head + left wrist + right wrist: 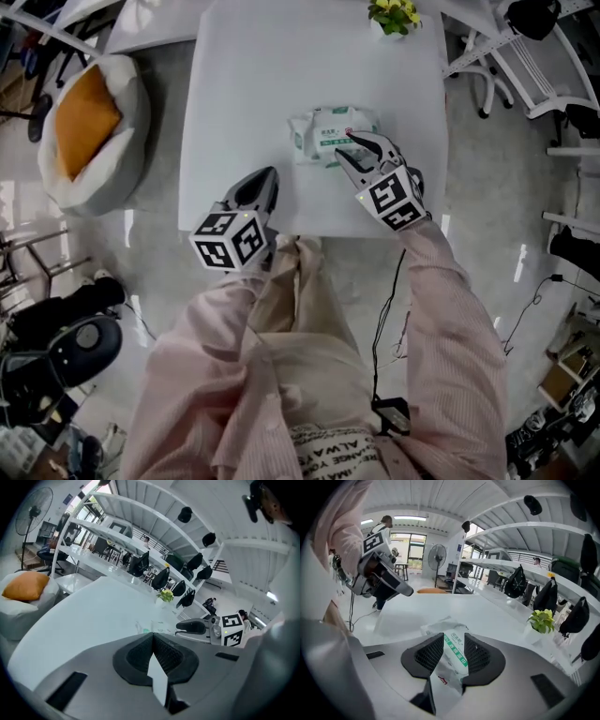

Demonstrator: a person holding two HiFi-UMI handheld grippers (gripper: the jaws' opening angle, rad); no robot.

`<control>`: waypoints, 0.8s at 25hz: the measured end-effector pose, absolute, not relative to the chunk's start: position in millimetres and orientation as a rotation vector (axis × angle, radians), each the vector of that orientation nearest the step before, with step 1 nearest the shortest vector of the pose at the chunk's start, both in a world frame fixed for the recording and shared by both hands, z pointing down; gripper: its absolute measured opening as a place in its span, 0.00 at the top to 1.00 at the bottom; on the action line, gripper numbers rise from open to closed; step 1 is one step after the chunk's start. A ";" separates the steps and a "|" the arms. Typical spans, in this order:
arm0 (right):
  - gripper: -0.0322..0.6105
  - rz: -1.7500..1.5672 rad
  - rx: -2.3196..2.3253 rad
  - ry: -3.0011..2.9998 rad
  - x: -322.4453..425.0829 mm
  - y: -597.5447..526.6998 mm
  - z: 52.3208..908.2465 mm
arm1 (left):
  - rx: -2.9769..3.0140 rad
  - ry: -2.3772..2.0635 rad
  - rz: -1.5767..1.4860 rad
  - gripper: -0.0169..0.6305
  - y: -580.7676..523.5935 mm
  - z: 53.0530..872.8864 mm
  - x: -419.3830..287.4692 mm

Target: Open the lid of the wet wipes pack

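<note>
Right gripper (452, 641): jaws about half open with the wet wipes pack (447, 629) sitting in the gap. The green-printed film fills the space between the pads (429, 654), but I can't confirm either pad is pressing on it, so I'm calling it not clamped. From the head view, the right gripper (354, 155) comes in over the pack's near right end, one finger over the top face and one off the near edge. My read is that it's lining up to pinch the lid flap or its tab. I can't pick out the lid itself. The top looks flat, so probably unopened, with the task at the approach stage. Left gripper (153, 637): jaws fully together, nothing in them, tips aimed across the table towards the pack. In the head view the left gripper (270, 173) sits at the near table edge, well apart from the pack and left of it. It's likely parked there as the spare, ready to pin the pack down if it lifts when the flap gets pulled. The pack (323, 131) lies flat on the white table (253, 84), right of centre. Count: 1 pack, 2 grippers, 1 small potted plant (394, 14) at the far edge, clear of the work, and 1 floor cushion (89, 127) off to the left of the table.
</note>
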State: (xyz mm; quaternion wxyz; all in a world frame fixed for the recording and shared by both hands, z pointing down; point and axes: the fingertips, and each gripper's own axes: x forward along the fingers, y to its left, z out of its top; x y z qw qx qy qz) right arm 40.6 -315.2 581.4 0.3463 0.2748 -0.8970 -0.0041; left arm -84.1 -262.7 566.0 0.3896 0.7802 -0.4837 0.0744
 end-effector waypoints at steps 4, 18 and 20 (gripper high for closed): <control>0.76 -0.072 0.632 -2.288 40.6 -313.1 594.9 | 1.967 -1.209 0.194 0.97 -264.5 577.5 -79.3; 0.78 -0.175 0.358 -2.137 37.8 -310.4 623.5 | 1.932 -1.182 0.195 0.97 -264.4 592.6 -73.7; 0.78 -0.162 0.355 -2.141 37.8 -310.4 623.2 | 1.933 -1.182 0.193 0.97 -265.2 591.8 -73.3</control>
